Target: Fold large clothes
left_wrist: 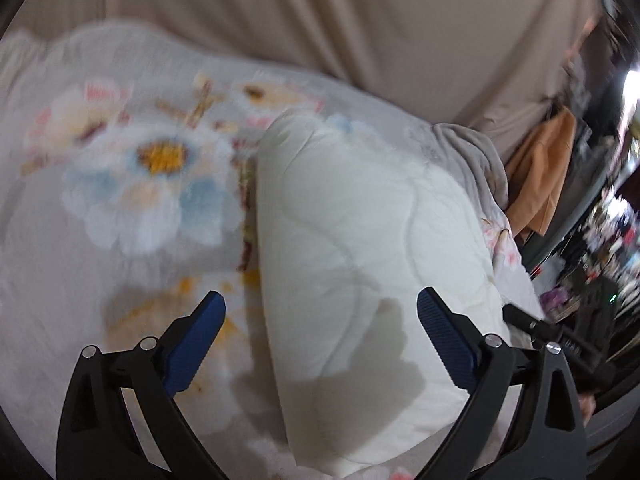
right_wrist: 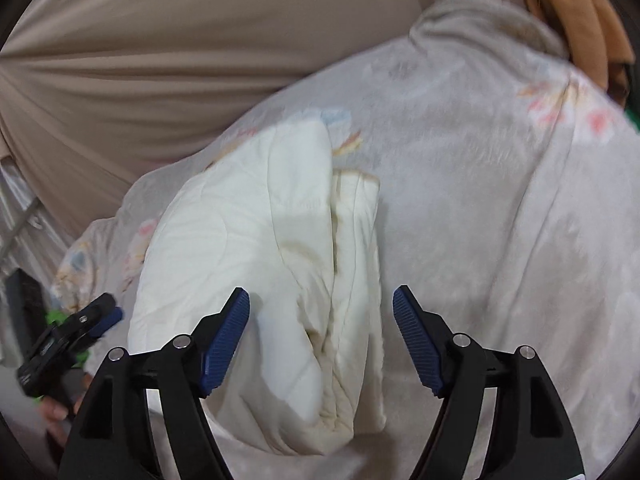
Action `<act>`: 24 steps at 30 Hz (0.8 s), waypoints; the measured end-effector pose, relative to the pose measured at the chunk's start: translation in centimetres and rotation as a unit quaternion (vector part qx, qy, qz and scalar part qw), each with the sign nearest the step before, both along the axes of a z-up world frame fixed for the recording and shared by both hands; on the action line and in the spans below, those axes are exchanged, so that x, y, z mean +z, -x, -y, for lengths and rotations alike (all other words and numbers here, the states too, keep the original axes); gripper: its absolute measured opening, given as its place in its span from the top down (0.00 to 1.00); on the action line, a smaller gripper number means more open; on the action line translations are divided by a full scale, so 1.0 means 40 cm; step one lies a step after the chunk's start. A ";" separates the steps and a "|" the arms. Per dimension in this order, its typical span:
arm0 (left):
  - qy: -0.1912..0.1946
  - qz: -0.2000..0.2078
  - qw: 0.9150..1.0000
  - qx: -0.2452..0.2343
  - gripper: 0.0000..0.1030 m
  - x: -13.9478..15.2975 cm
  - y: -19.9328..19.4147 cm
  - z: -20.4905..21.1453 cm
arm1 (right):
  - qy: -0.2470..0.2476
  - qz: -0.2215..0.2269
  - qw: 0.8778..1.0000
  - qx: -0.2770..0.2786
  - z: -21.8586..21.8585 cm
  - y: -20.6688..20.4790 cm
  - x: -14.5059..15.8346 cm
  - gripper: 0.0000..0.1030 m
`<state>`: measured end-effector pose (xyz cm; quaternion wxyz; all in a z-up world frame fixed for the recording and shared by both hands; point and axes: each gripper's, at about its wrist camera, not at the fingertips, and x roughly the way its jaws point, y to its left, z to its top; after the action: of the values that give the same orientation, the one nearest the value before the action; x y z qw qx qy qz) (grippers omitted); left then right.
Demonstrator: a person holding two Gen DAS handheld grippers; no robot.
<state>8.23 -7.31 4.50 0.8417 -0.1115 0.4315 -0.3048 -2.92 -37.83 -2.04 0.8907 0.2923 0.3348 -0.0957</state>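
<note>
Blue ribbed pads [left_wrist: 446, 344] on black arms: left gripper [left_wrist: 320, 344] has its jaws spread wide, nothing between them, nothing pinched. It hangs above the cloth, pads clear of it; whether the tips brush the fabric cannot be told. Its shadow falls on the white fold just ahead.

Right gripper [right_wrist: 321, 340] also has its jaws apart, somewhat narrower than the left's. The bunched end of the white fold lies in the gap between the pads, but neither pad presses on it.

Each gripper shows in the other's view: the right one at 4 o'clock in the left wrist view, the left one at 8 o'clock in the right wrist view, with a hand [right_wrist: 60, 412] on its handle.

White quilted fold [left_wrist: 352, 248] is the plain underside of a floral quilt [left_wrist: 132, 176], turned back over the printed face. It runs from 6 o'clock up toward the centre in both views. The printed side, pale with blue, pink and yellow flowers, spreads to 9 o'clock in the left view and to 3 o'clock in the right view.

Beige curtain [left_wrist: 360, 24] hangs behind at 12 o'clock. Orange-tan cloth [left_wrist: 544, 172] sits at 3 o'clock beside the quilt's far edge. Left view is motion-blurred.
</note>
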 end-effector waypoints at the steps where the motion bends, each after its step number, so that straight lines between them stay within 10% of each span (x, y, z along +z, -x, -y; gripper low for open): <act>1: 0.014 -0.026 1.000 -0.003 0.08 -0.021 -0.012 -0.006 | -0.020 -0.011 1.000 0.006 0.005 -0.008 -0.021 0.29; 13: 0.070 -0.101 0.991 -0.062 0.04 -0.112 -0.023 0.074 | -0.140 -0.009 0.989 0.045 0.029 -0.070 -0.135 0.17; 20: 0.028 -0.004 0.997 -0.065 0.27 -0.015 0.014 0.114 | -0.072 0.019 0.995 0.063 -0.010 -0.076 -0.046 0.65; 24: 0.029 0.064 0.995 -0.077 0.37 0.082 0.034 0.113 | -0.009 0.073 0.994 0.083 -0.068 -0.070 0.060 0.72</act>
<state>6.85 -11.82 7.76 0.8378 -0.0824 0.3755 -0.3878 -0.14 -35.10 0.36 0.9151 0.2774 0.2925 0.0036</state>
